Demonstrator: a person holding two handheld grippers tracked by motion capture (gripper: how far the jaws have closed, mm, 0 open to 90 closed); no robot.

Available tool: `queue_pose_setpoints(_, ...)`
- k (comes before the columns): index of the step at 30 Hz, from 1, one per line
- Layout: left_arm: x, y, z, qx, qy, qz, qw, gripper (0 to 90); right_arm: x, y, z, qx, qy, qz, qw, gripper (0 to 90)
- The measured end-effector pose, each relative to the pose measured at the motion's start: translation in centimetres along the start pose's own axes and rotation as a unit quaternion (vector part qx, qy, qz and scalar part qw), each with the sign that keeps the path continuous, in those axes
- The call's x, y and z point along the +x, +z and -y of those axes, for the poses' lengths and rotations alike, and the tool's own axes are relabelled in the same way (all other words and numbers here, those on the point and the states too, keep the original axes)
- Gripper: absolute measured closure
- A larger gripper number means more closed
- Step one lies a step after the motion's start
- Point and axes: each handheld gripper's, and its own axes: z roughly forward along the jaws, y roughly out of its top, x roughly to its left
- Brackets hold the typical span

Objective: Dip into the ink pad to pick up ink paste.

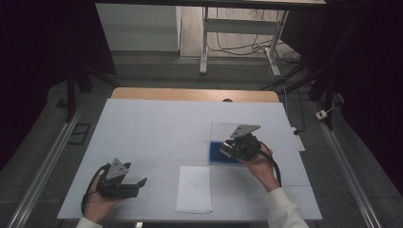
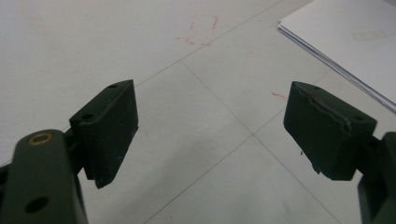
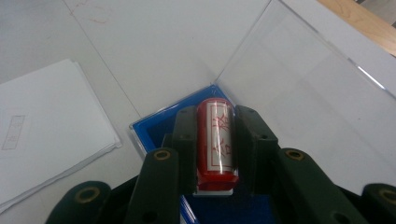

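Stamp: red cylinder (image 3: 215, 140) clamped between your right tongs (image 3: 215, 144), over the blue box (image 3: 154, 123).
Stamp axis: in the right gripper view its long axis runs 6 to 12 o'clock, along the jaws.
Blue box: clear lid (image 3: 299, 88) open, tilted back toward 1 o'clock.
Left tongs (image 2: 210, 126): jaws spread wide, holding nothing, over bare tabletop (image 2: 93, 42).
Paper stack (image 1: 194, 188): lies at 7 o'clock from the box.
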Motion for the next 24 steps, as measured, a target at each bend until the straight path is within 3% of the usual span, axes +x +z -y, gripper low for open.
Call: queue_pose_setpoints(24,0.00,0.05,0.04,0.004,0.000,-0.001,1.0000,18.4,-0.60,1.04,0.92,0.016,0.013,0.004,0.9998,69.7)
